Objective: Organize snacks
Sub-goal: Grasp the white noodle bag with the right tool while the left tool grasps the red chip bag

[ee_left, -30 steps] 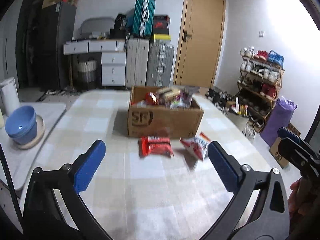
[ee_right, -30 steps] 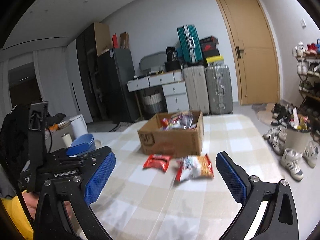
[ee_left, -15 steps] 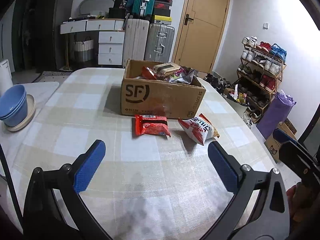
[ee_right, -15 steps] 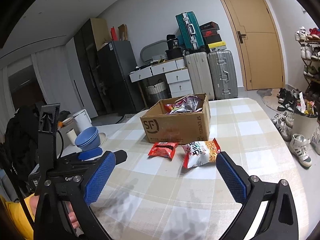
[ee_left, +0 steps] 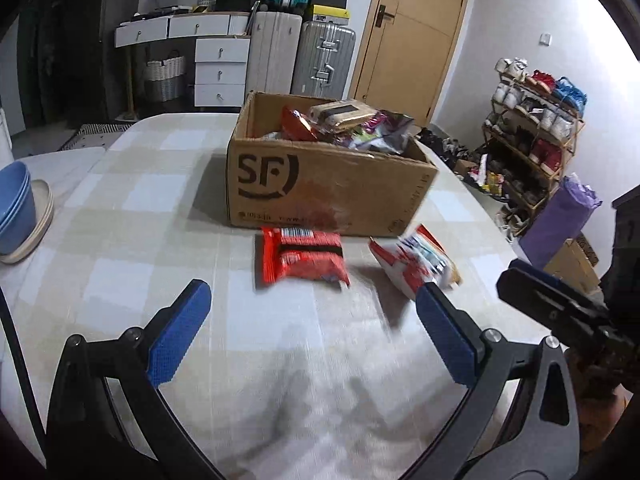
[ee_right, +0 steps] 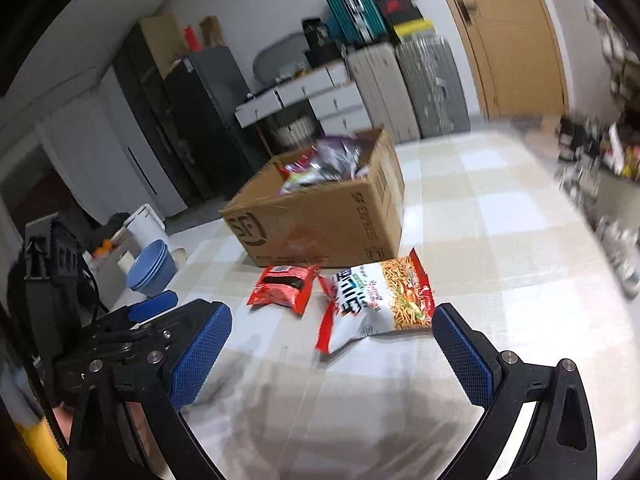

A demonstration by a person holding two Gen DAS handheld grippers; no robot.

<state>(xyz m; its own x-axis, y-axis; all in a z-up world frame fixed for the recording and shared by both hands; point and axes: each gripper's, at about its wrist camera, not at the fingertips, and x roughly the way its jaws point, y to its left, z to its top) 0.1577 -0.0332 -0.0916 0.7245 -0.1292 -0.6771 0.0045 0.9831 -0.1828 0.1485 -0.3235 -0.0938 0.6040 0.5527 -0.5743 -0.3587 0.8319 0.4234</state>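
Note:
A cardboard SF box (ee_left: pixel 320 184) full of snack packs stands on the checked table; it also shows in the right wrist view (ee_right: pixel 320 224). In front of it lie a red snack pack (ee_left: pixel 304 258) (ee_right: pixel 286 288) and a white and red noodle-snack bag (ee_left: pixel 416 262) (ee_right: pixel 372 300). My left gripper (ee_left: pixel 312 332) is open and empty, above the table just short of the red pack. My right gripper (ee_right: pixel 332 344) is open and empty, just short of the white bag.
Stacked blue bowls (ee_left: pixel 14 208) (ee_right: pixel 154 268) sit on a plate at the table's left. Suitcases (ee_left: pixel 304 60), drawers and a door stand behind. A shoe rack (ee_left: pixel 536 132) and a purple bag (ee_left: pixel 560 220) are off the table's right edge.
Both grippers have moved forward and down toward the two packs in front of the box. The box and packs look larger. Both grippers stay open.

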